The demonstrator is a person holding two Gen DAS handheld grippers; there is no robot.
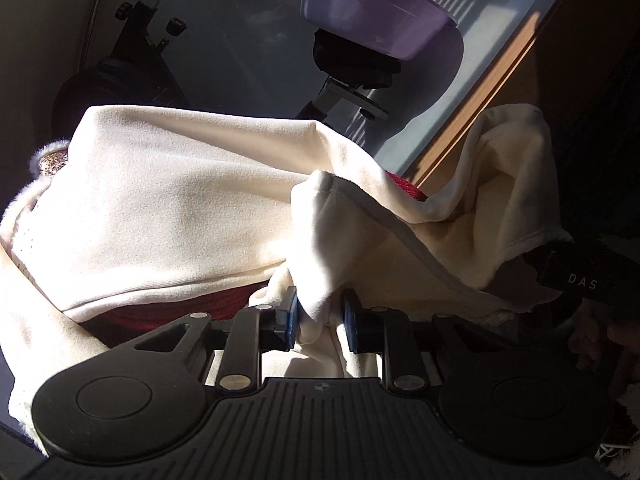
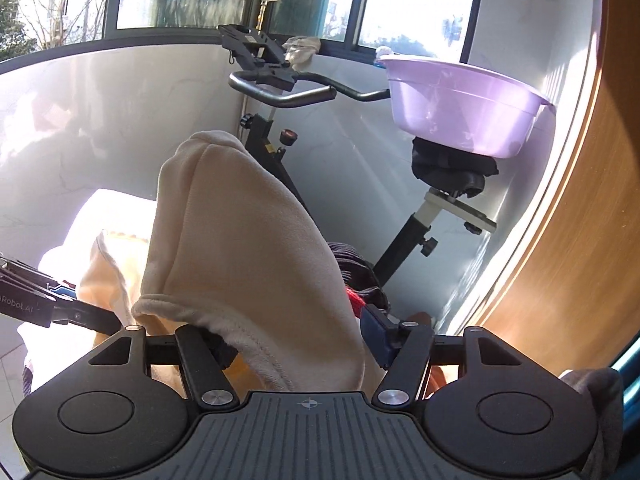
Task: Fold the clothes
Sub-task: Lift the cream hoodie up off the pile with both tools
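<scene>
Cream fleece garment (image 1: pixel 180 208), soft and thick with a stitched hem, hangs bunched in sunlight ahead of both grippers. The left gripper (image 1: pixel 320 318) pinches a fold of it between narrow blue pads. The right gripper (image 2: pixel 296 336) stands half open, cloth draped over its left finger; whether it grips cannot be told. Beyond, a smooth lilac plastic basin (image 2: pixel 460 108) rests on an exercise bike (image 2: pixel 280 92).

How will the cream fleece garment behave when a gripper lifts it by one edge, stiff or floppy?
Probably floppy: the cream fleece garment drapes in soft folds and sags between the left gripper and the right gripper. Its thick, fuzzy hem suggests it should not slip easily. It looks bulky, so a single pinch would likely leave most of it hanging.
</scene>
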